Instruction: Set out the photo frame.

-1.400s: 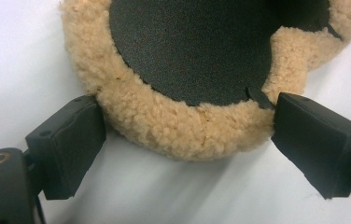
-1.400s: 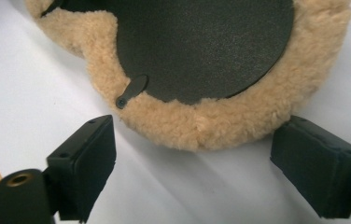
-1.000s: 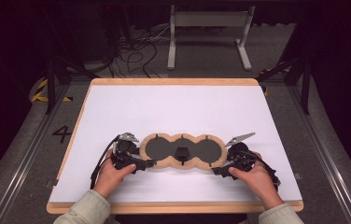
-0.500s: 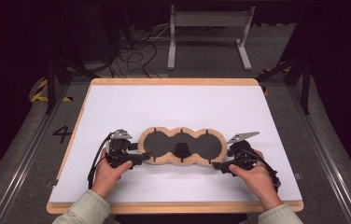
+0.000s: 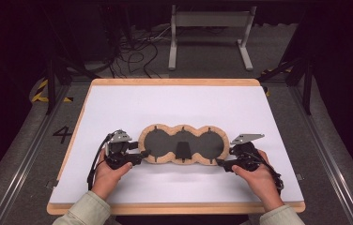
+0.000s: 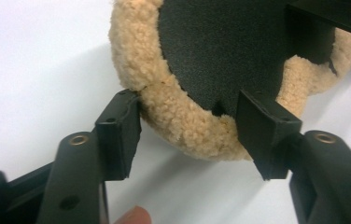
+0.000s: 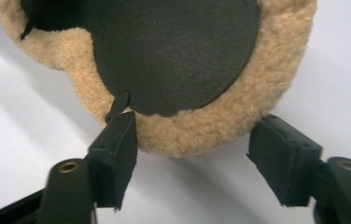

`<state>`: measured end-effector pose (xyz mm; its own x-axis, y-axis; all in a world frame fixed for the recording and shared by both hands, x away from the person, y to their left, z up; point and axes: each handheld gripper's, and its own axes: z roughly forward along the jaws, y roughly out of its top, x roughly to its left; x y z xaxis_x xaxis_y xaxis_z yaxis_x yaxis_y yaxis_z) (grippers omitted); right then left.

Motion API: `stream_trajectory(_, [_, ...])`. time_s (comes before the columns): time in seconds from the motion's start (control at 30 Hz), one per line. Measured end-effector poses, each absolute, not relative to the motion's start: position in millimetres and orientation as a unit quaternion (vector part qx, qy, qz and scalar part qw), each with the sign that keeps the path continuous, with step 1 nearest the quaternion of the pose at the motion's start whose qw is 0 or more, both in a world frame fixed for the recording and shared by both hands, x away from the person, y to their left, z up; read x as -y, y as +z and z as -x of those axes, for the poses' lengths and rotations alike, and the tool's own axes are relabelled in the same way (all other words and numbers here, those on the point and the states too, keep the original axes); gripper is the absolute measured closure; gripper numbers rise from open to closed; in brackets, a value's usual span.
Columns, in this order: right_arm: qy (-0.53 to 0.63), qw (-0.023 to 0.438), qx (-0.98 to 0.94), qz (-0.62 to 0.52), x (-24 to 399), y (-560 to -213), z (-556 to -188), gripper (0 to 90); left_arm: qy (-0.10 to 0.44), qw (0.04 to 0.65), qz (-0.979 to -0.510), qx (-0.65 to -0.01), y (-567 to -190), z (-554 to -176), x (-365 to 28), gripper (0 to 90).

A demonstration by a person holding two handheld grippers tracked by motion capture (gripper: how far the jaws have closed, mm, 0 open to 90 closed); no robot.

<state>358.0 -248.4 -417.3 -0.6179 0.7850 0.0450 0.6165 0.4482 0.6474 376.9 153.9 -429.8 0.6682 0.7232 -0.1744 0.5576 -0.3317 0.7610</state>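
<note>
A three-lobed flat pad [image 5: 165,143] with a tan fleece rim and black centres lies across the middle of the white table [image 5: 174,105]. A small black block [image 5: 182,150] sits on its middle lobe. My left gripper [image 5: 142,155] is at the pad's left end. In the left gripper view it [image 6: 187,126] is open and straddles the fleece rim [image 6: 178,116], one jaw outside against the edge and one over the black centre. My right gripper [image 5: 222,162] is at the pad's right end, open [image 7: 192,144], with the rim [image 7: 197,128] between its jaws and the right jaw clear of it.
The table has a wooden border [image 5: 174,207]. Beyond its far edge stand a grey metal frame [image 5: 210,35] and loose cables [image 5: 132,56] on the floor. A painted 4 [image 5: 62,134] marks the floor at the left. Bare white surface lies ahead of the pad.
My left gripper has shifted slightly to the left along the pad's end and then settled. The pad has moved a little away from me. The right gripper has barely moved.
</note>
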Motion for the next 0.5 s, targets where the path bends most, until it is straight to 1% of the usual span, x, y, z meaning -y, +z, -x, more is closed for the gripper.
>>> stream_trajectory(0.1, [0.302, 0.159, -0.845, -0.412, 247.2, -420.3, -356.1, 42.5, 0.111, 0.409, -0.817, -0.391, -433.4, -376.5, -150.9, 49.3])
stream_trajectory(0.13, [0.302, 0.159, -0.845, -0.412, 247.2, -420.3, -356.1, 42.5, 0.111, 0.409, -0.817, -0.391, -433.4, -376.5, -150.9, 50.2])
stream_trajectory(0.2, [0.289, 0.165, -0.850, -0.409, 246.8, -424.5, -353.9, 45.5, 0.114, 0.398, -0.823, -0.389, -437.0, -376.1, -149.0, 51.3])
stream_trajectory(0.5, [0.282, 0.181, -0.855, -0.397, 245.4, -424.7, -349.3, 45.8, 0.122, 0.396, -0.826, -0.383, -435.3, -372.9, -149.5, 53.4])
